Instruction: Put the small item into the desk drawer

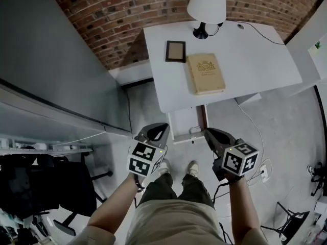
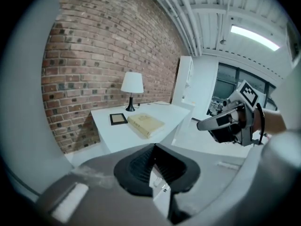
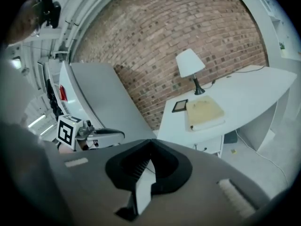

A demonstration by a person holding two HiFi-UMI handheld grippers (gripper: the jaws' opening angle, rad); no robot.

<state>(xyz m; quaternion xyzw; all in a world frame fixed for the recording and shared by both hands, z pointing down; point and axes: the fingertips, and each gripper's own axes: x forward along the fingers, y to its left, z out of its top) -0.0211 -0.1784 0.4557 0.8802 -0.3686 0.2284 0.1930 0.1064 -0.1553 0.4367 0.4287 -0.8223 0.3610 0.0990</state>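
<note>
My left gripper and right gripper both hang pinched together, empty, well short of the small frame, likely light, stiff, breakable: I'd nip one edge.

The desk has a smooth, matt white top. Behind it the wall is rough red brick. On the desk, the book wears a dull tan cover, cloth by the look; the lampshade is matt white fabric, the lamp base smooth black. Around the desk, the floor looks matt grey concrete.
</note>
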